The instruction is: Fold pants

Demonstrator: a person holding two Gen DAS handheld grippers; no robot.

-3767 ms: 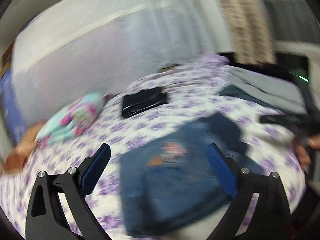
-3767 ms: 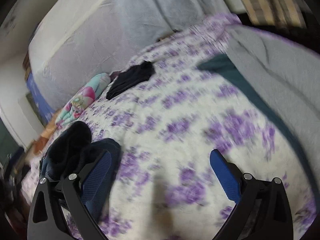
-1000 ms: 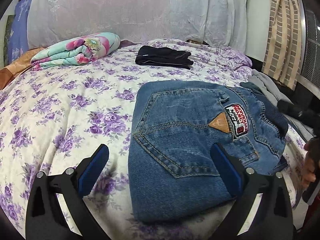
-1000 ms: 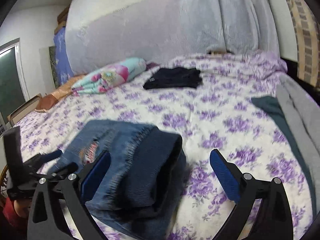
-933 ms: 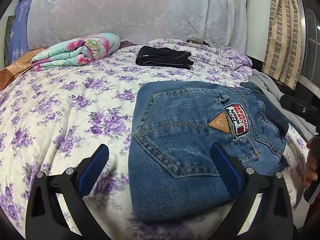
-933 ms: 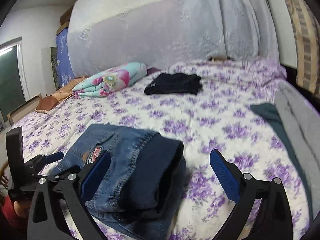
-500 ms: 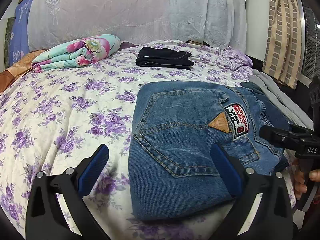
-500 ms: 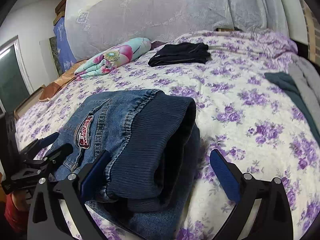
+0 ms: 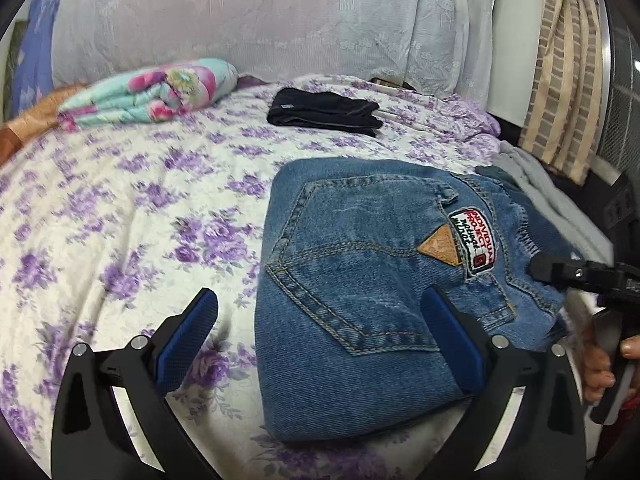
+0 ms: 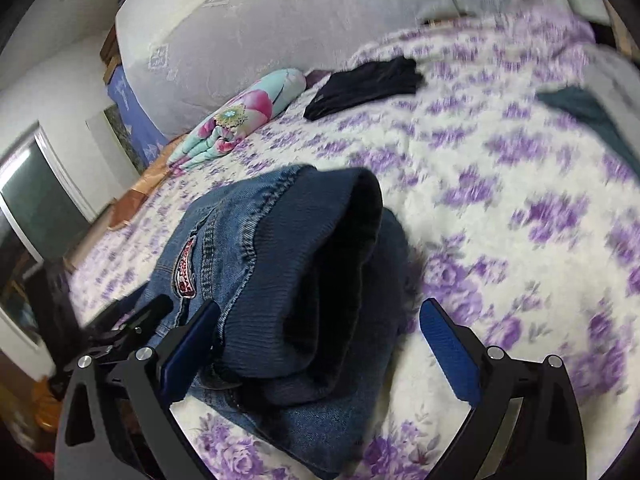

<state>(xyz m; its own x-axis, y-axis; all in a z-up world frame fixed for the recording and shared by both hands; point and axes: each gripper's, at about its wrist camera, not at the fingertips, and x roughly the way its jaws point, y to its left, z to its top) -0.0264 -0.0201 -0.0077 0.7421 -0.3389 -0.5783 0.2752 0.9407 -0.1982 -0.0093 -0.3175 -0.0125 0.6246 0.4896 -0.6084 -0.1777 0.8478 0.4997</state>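
We see the jeans [image 9: 360, 280] lying folded into a compact block on the bed [image 9: 120, 208], in the lower centre to lower right of the left wrist view, back pocket and sewn brand patch facing up. In the right wrist view the same jeans [image 10: 288, 300] fill the lower centre, with the ribbed knit waistband rolled over the stacked layers toward the camera.

The left tongs [image 9: 320, 340] are spread wide and hold nothing; the right-hand blue pad sits over the denim near the pocket, the left-hand one over bare bedspread. The right tongs [image 10: 320, 344] are likewise wide apart, straddling the waistband end of the bundle without clamping it; whether the left pad touches the cloth we cannot tell. At the right edge of the left wrist view a hand [image 9: 600, 360] grips the other tool.

We judge the fold to be about complete, with only tidying or moving left. Denim in this many layers should be fairly heavy and stiff enough to hold its shape, yet soft enough to sag if lifted from 1 corner. The ribbed band looks stretchy and would likely give under a pinch. We would take hold at the thick folded edges on 2 opposite sides, pinching through all layers so the stack does not slide open.

Beyond it lie a folded black garment [image 9: 324, 112] and a rolled floral blanket [image 9: 152, 96] at the upper left.
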